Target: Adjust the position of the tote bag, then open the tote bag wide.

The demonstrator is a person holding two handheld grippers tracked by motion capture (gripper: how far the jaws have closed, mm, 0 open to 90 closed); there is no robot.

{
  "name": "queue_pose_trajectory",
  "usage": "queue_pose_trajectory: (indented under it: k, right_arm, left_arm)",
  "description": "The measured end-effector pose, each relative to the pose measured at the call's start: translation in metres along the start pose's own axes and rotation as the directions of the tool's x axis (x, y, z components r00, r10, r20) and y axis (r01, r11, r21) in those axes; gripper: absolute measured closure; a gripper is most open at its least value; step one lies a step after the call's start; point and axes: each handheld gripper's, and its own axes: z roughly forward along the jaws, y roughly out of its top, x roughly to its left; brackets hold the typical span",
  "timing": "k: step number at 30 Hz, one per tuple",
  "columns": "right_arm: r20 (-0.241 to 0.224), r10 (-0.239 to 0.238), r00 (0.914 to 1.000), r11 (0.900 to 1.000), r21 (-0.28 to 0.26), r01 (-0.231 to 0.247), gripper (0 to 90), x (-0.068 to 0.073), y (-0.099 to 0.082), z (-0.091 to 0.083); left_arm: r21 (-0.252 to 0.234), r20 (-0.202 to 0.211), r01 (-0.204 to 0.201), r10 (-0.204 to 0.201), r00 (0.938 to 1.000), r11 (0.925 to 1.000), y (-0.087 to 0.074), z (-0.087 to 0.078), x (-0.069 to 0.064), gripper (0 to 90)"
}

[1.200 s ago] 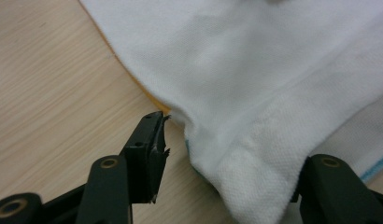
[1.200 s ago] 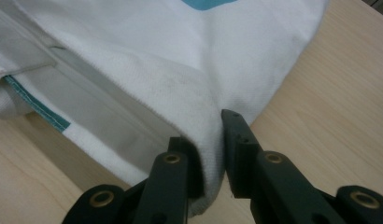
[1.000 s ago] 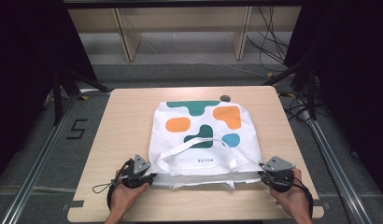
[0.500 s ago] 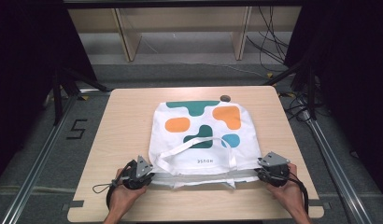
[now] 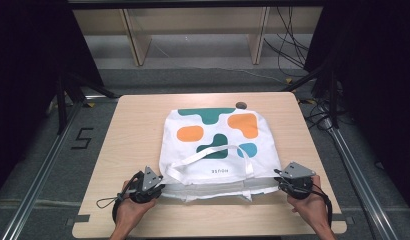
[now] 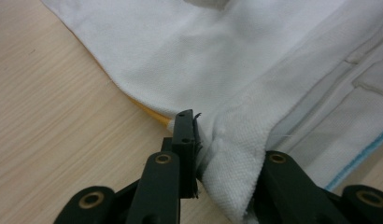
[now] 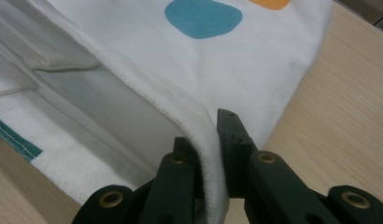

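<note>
Grippers held what we took for the tote bag (image 5: pixel 218 145) hem: left gripper (image 6: pixel 199 154) and right gripper (image 7: pixel 210 154) both clamped, right jaws just closing.

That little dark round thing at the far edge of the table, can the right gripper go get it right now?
Probably not yet. The right gripper is pinching the tote bag by its near corner, and the small dark round thing sits beyond the whole bag. It would have to let go first.
</note>
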Motion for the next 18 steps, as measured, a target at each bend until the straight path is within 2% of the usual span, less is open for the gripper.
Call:
queue_pose_trajectory:
  k: [1, 2, 3, 4, 5, 6, 9, 10, 11, 12, 13, 14, 15, 16, 17, 18]
  right_arm:
    - [0.002, -0.005, 1.0, 1.0, -0.005, 0.005, 84.0, 0.0, 0.0, -0.001]
    - [0.0, 0.004, 1.0, 1.0, -0.004, -0.004, 83.9, 0.0, 0.0, -0.002]
    - [-0.001, 0.002, 1.0, 1.0, -0.01, -0.002, 83.9, 0.001, 0.0, -0.003]
    - [0.002, 0.008, 1.0, 0.9999, -0.013, -0.008, 83.9, 0.002, 0.0, -0.005]
    - [0.004, 0.008, 1.0, 0.9997, -0.022, -0.008, 83.9, 0.002, 0.001, -0.006]
    - [0.007, 0.005, 1.0, 0.9996, -0.03, -0.004, 83.9, 0.001, 0.001, -0.008]
    - [0.021, 0.029, 0.9994, 0.998, -0.057, -0.027, 84.0, 0.001, 0.003, -0.012]
    - [0.025, 0.037, 0.999, 0.9967, -0.074, -0.035, 84.0, -0.001, 0.004, -0.015]
    - [0.029, 0.041, 0.9987, 0.9957, -0.085, -0.039, 84.0, -0.002, 0.004, -0.016]
    - [0.026, 0.052, 0.9983, 0.9945, -0.093, -0.049, 84.0, -0.003, 0.004, -0.018]
    - [0.026, 0.055, 0.9981, 0.9941, -0.095, -0.053, 84.0, -0.003, 0.005, -0.019]
    - [0.026, 0.055, 0.9981, 0.9941, -0.095, -0.053, 84.0, -0.003, 0.005, -0.019]
    - [0.035, 0.054, 0.9979, 0.993, -0.107, -0.051, 84.1, -0.004, 0.006, -0.021]
    - [0.04, 0.054, 0.9977, 0.9923, -0.114, -0.049, 84.3, -0.004, 0.007, -0.024]
    - [0.062, 0.04, 0.9973, 0.9906, -0.133, -0.032, 84.5, -0.005, 0.01, -0.027]
    - [0.063, 0.039, 0.9973, 0.9893, -0.143, -0.029, 84.6, -0.005, 0.013, -0.029]
  left_arm:
    - [-0.004, 0.005, 0.005, -0.005, 1.0, 1.0, 0.0, -0.001, 0.001, 75.6]
    - [-0.03, 0.001, 0.049, -0.049, 0.9988, 0.9984, -0.001, -0.001, -0.001, 75.5]
    - [-0.03, 0.004, 0.034, -0.034, 0.9994, 0.999, -0.001, -0.002, 0.0, 75.5]
    - [-0.043, 0.0, 0.042, -0.042, 0.9991, 0.9982, -0.001, -0.004, 0.0, 75.5]
    - [-0.045, -0.003, 0.005, -0.005, 1.0, 0.999, 0.0, -0.007, 0.001, 75.6]
    - [-0.071, -0.012, 0.029, -0.03, 0.9995, 0.9971, 0.001, -0.008, -0.002, 75.6]
    - [-0.09, -0.015, 0.031, -0.033, 0.9994, 0.9954, 0.003, -0.013, -0.005, 75.6]
    - [-0.105, -0.01, 0.069, -0.071, 0.9974, 0.992, 0.004, -0.016, -0.009, 75.7]
    - [-0.096, -0.01, 0.032, -0.033, 0.9994, 0.9949, 0.007, -0.019, -0.006, 75.8]
    - [-0.112, -0.01, 0.067, -0.068, 0.9976, 0.9915, 0.007, -0.019, -0.009, 76.0]
    - [-0.103, -0.006, 0.049, -0.05, 0.9987, 0.9935, 0.009, -0.022, -0.007, 76.0]
    - [-0.103, -0.006, 0.049, -0.05, 0.9987, 0.9935, 0.009, -0.022, -0.007, 76.0]
    - [-0.143, -0.002, 0.047, -0.047, 0.9989, 0.9886, 0.01, -0.023, -0.007, 76.0]
    - [-0.153, -0.003, 0.054, -0.055, 0.9985, 0.9867, 0.011, -0.025, -0.008, 76.0]
    - [-0.175, -0.009, 0.035, -0.037, 0.9993, 0.984, 0.015, -0.03, -0.005, 76.0]
    - [-0.185, -0.013, 0.044, -0.047, 0.9988, 0.9818, 0.016, -0.032, -0.004, 76.1]
